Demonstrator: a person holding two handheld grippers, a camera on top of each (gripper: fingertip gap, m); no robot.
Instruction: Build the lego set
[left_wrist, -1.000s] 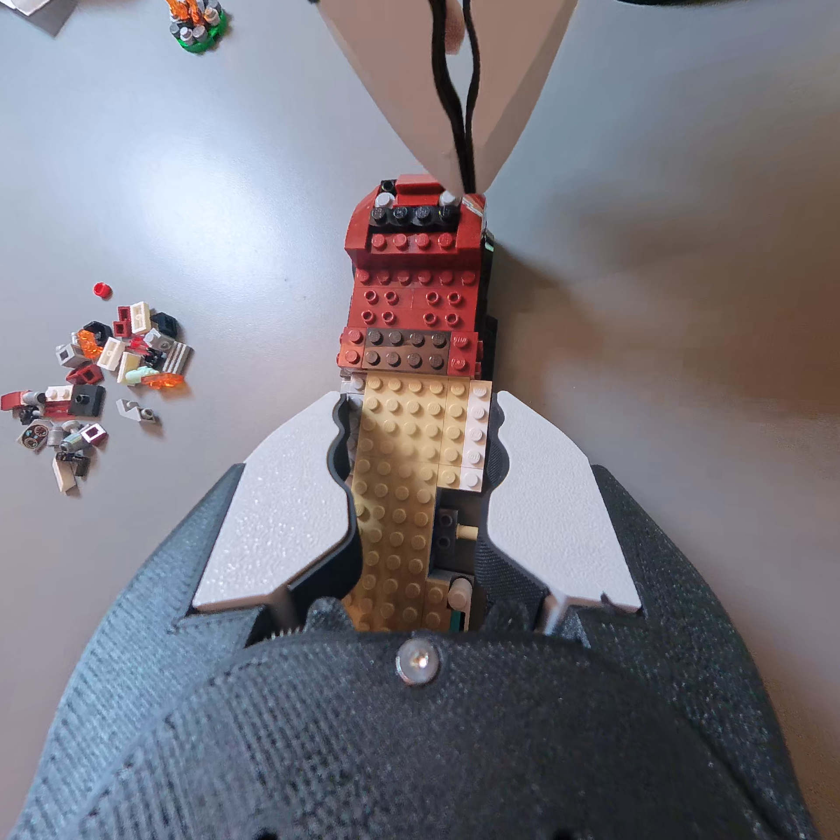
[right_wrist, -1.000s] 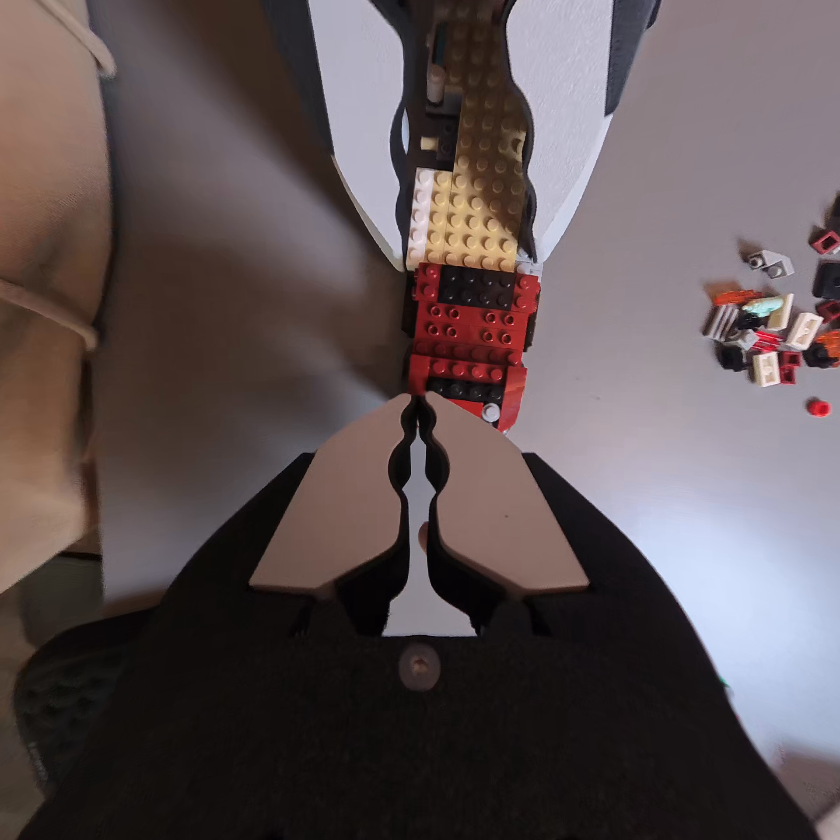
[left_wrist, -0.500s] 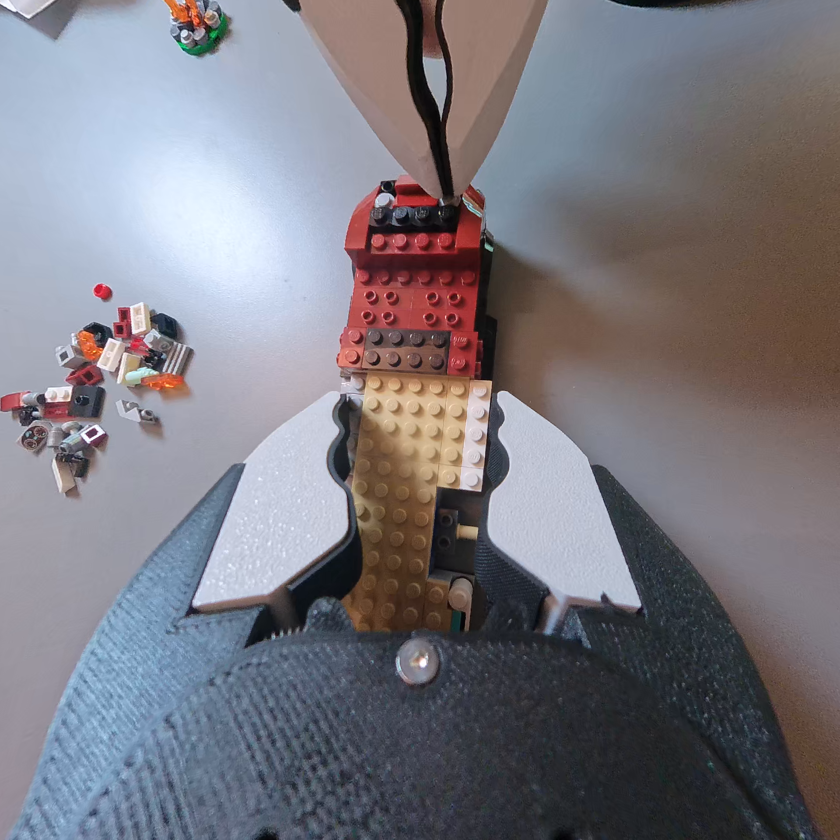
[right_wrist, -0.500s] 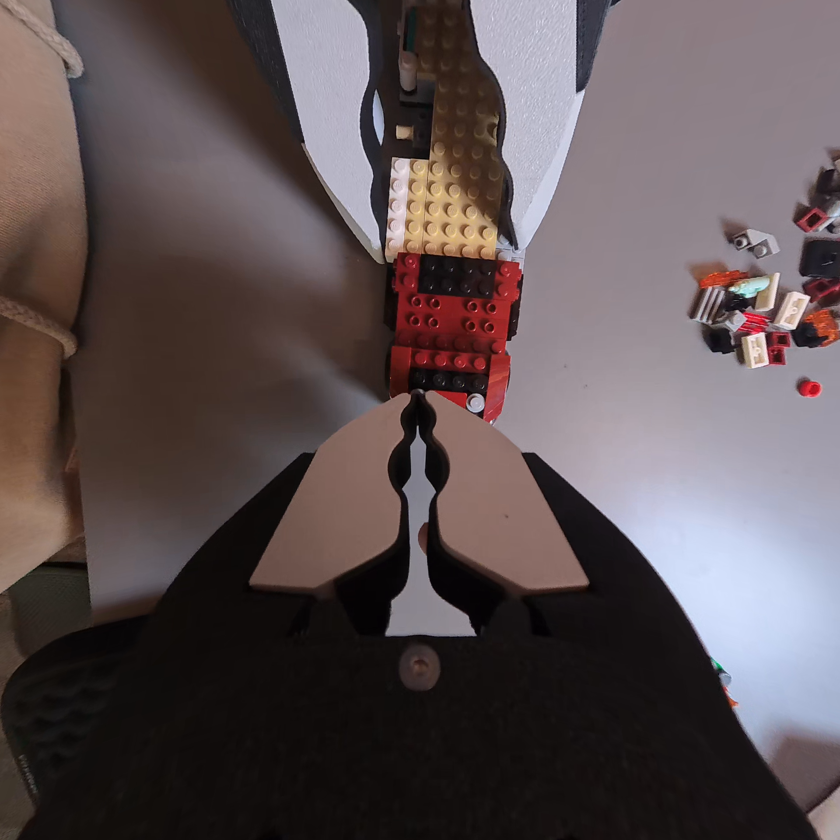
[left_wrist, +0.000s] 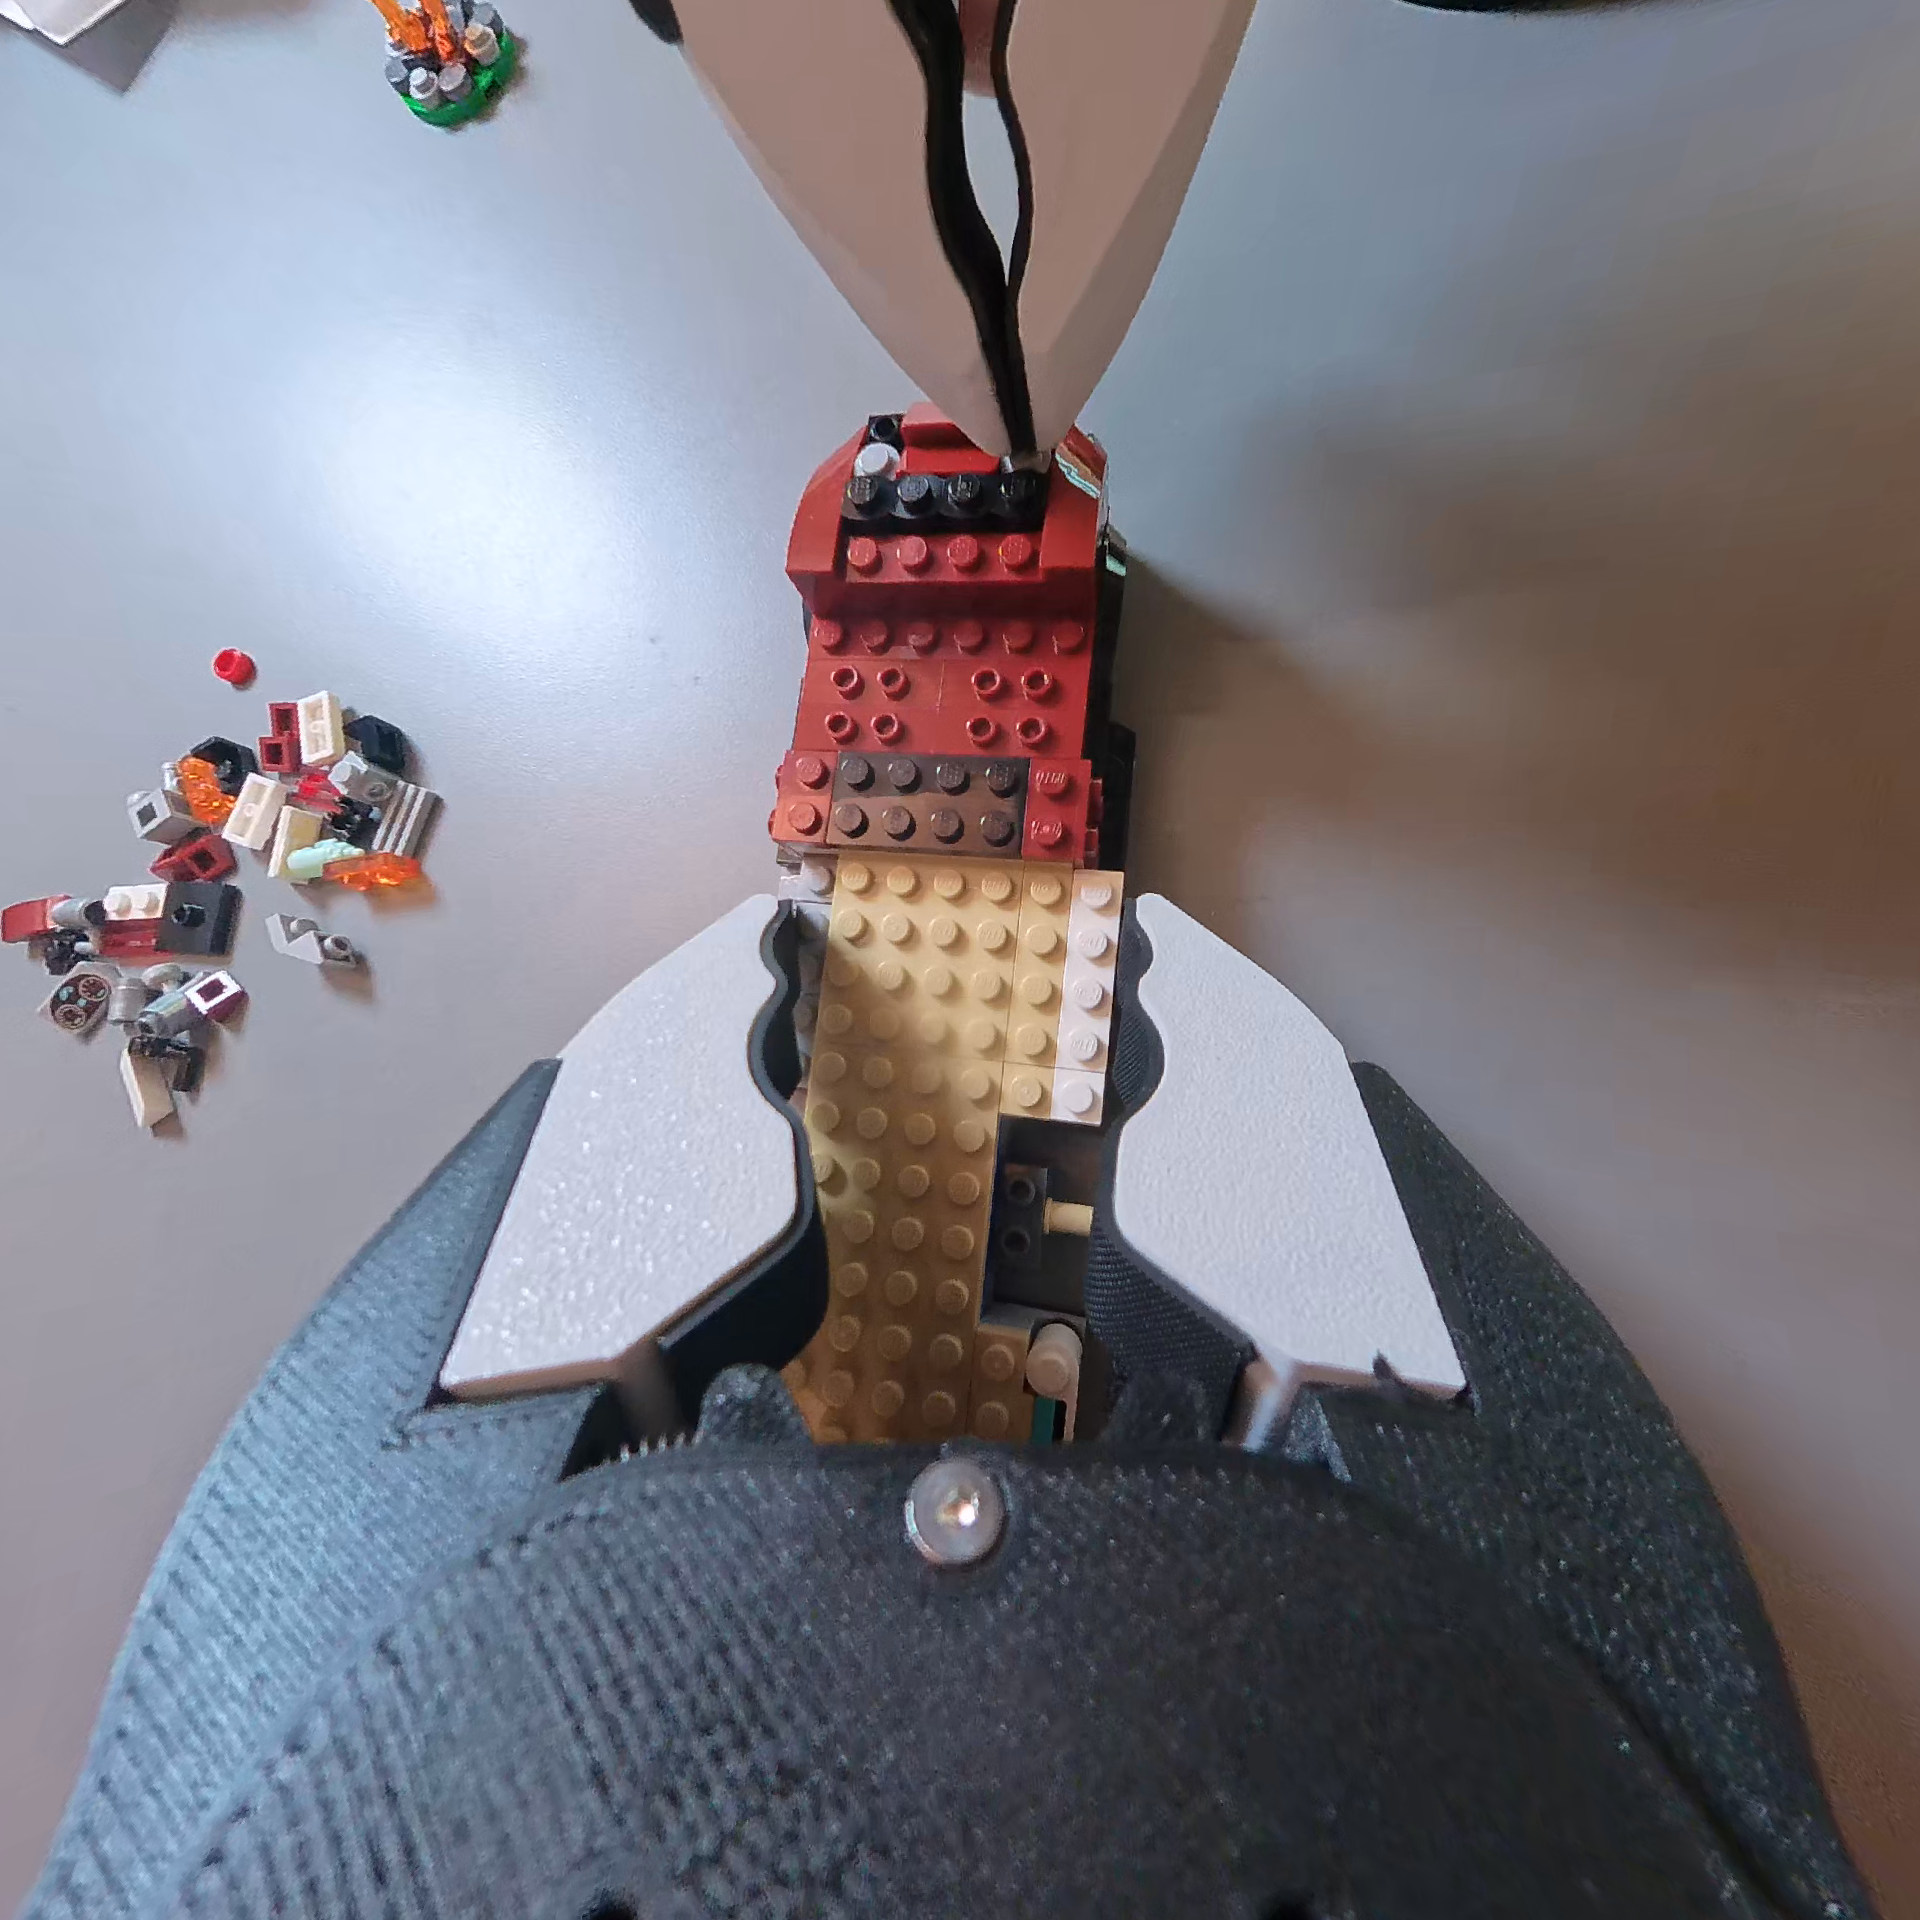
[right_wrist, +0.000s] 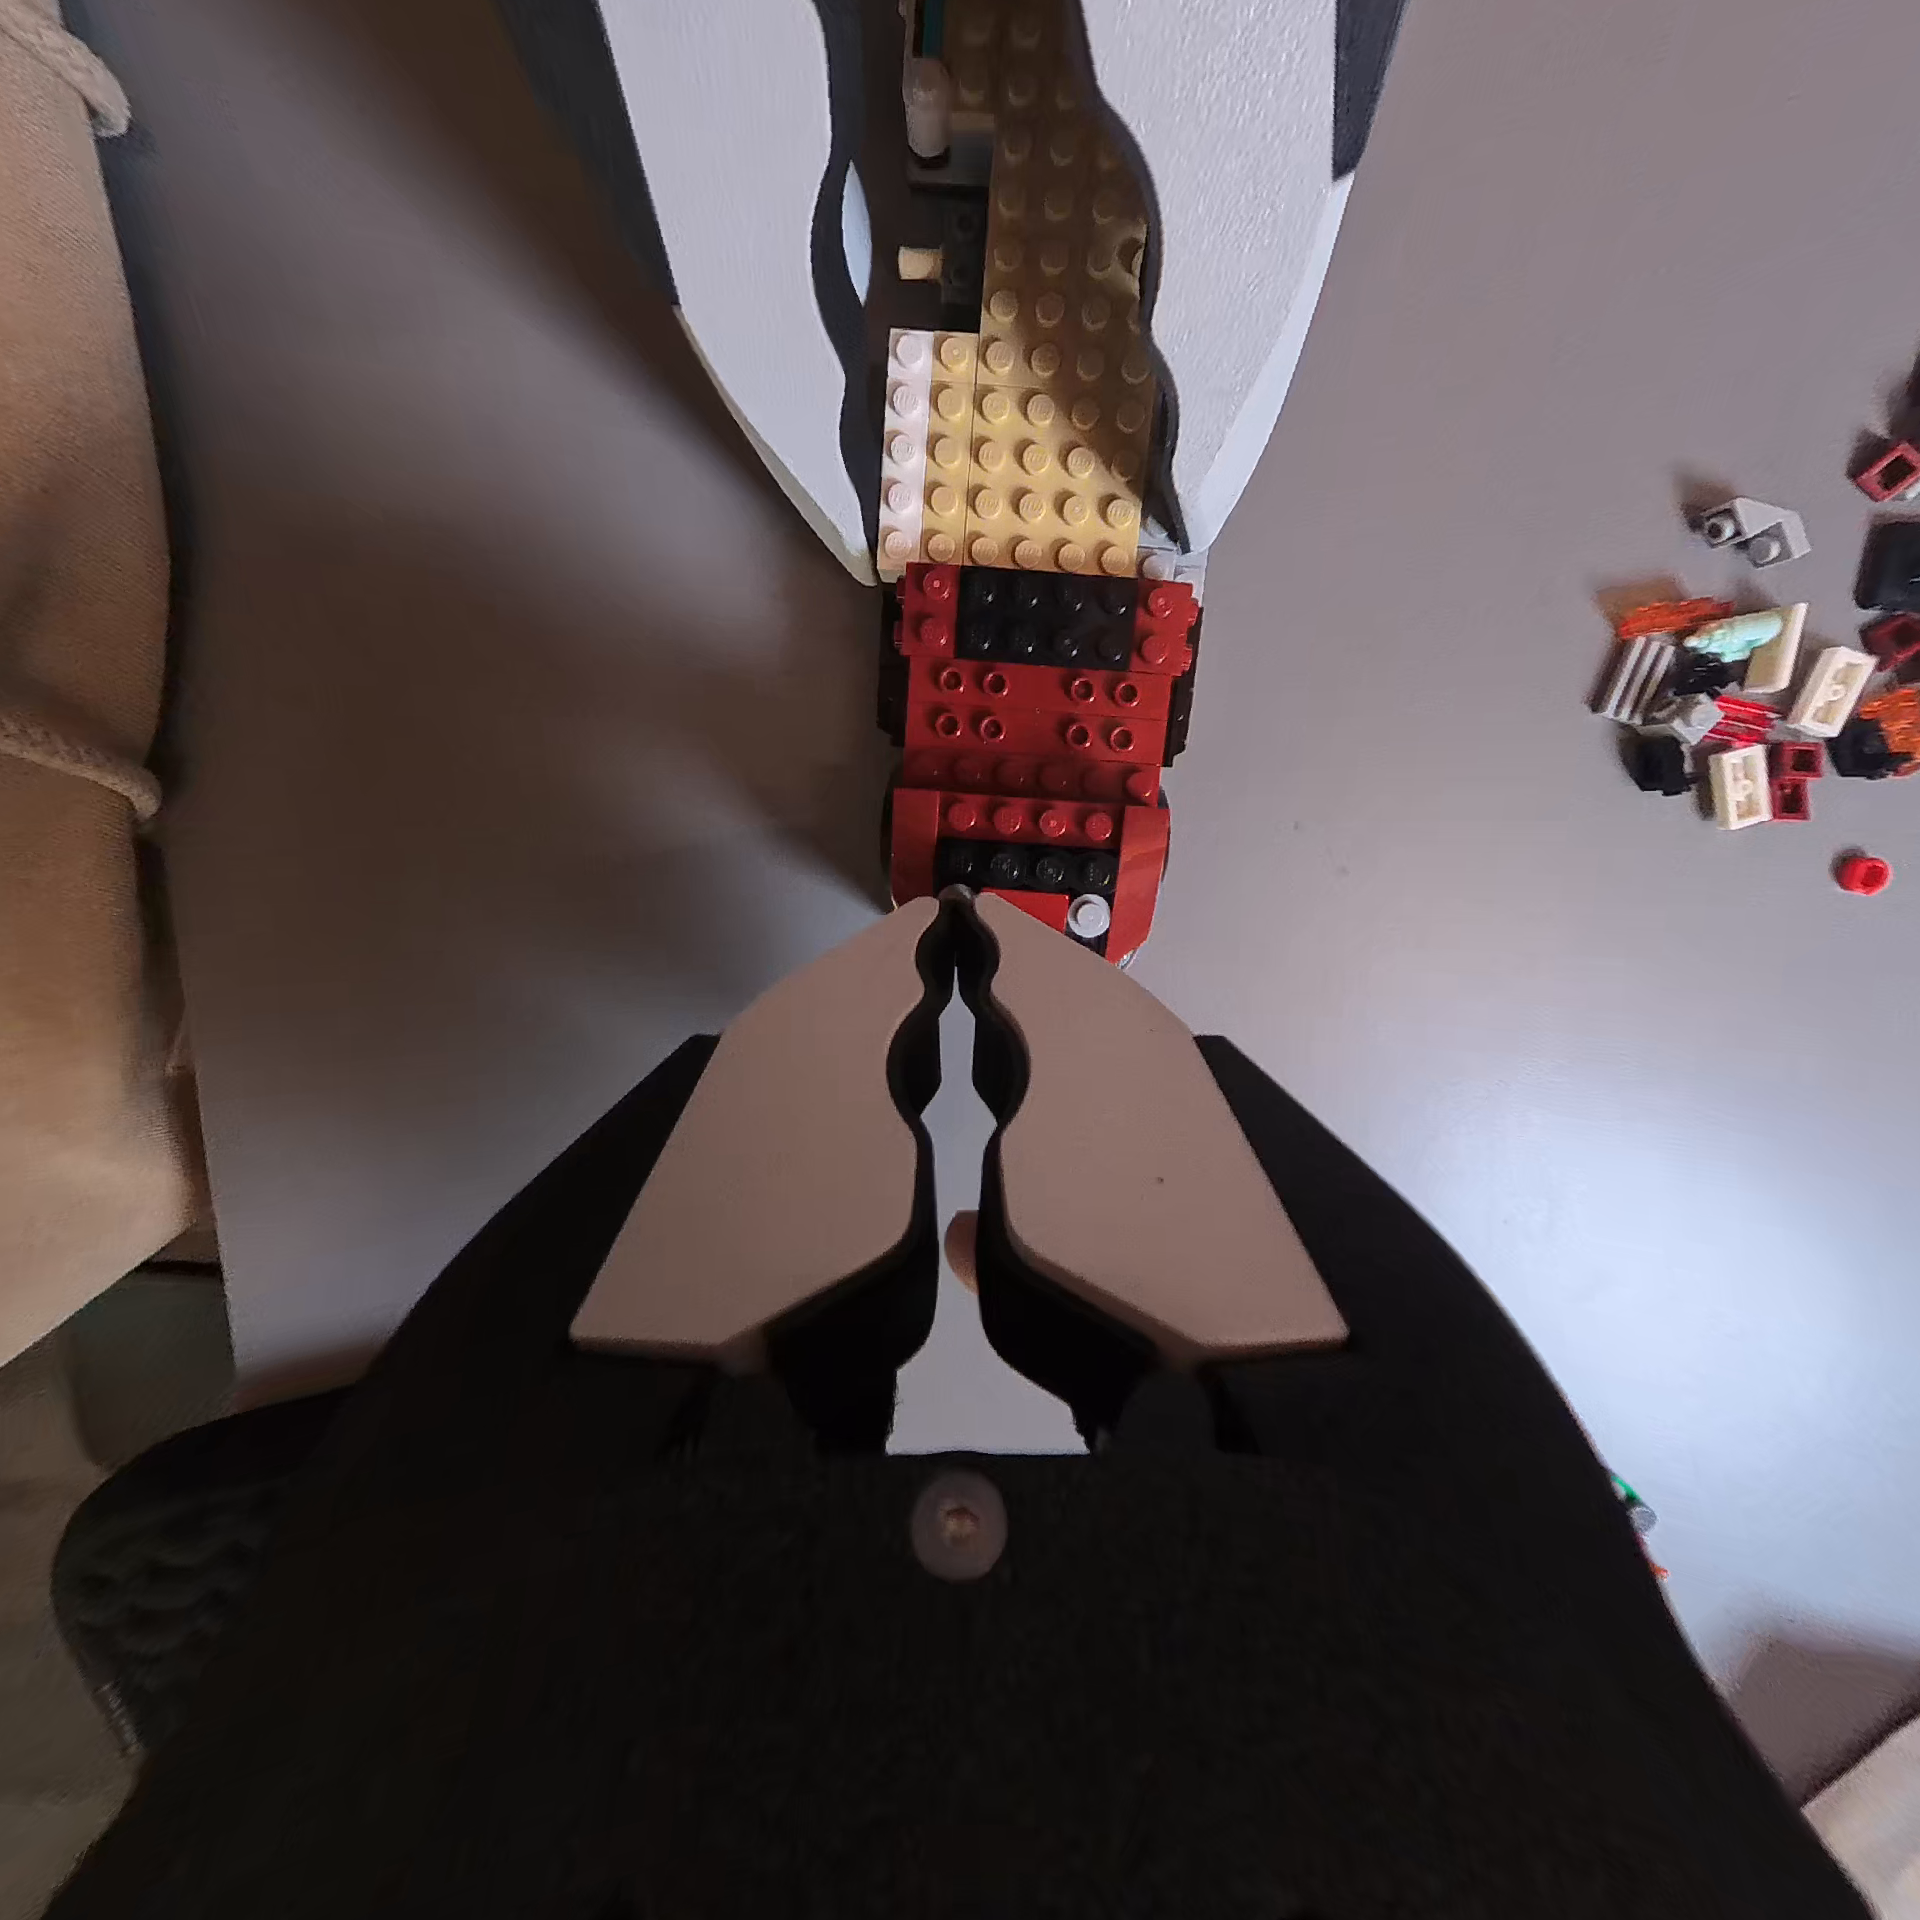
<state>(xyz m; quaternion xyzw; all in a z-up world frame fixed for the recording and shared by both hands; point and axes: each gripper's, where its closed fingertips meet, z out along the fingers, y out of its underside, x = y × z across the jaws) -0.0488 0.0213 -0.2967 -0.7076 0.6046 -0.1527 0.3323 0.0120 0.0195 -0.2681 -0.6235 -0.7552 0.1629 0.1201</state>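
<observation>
My left gripper (left_wrist: 956, 914) is shut on a brick-built model (left_wrist: 935, 707), its pads pressing the sides of the tan studded rear part; the dark red front part sticks out ahead over the grey table (left_wrist: 1455, 520). My right gripper (right_wrist: 954, 909) is shut, and a small grey round piece (right_wrist: 956, 894) shows pinched at its tips. The tips sit on the model's red front end (right_wrist: 1039, 831), beside a row of black studs and a light grey stud (right_wrist: 1088, 914). The right gripper also shows in the left wrist view (left_wrist: 1013, 436), coming from above.
A pile of small loose pieces (left_wrist: 229, 873), red, white, black, grey and orange, lies on the table left of the model; it also shows in the right wrist view (right_wrist: 1766, 707). A small green-based build (left_wrist: 447, 62) stands far left. A person's beige garment (right_wrist: 73, 623) is beside the table. Left tips to right tips: about 7 cm. From the right gripper's tips to the small green-based build (left_wrist: 447, 62) is close to 20 cm.
The right gripper's tips have slid a little sideways along the model's front end and lower onto it, staying shut. The left gripper keeps its hold on the model.
</observation>
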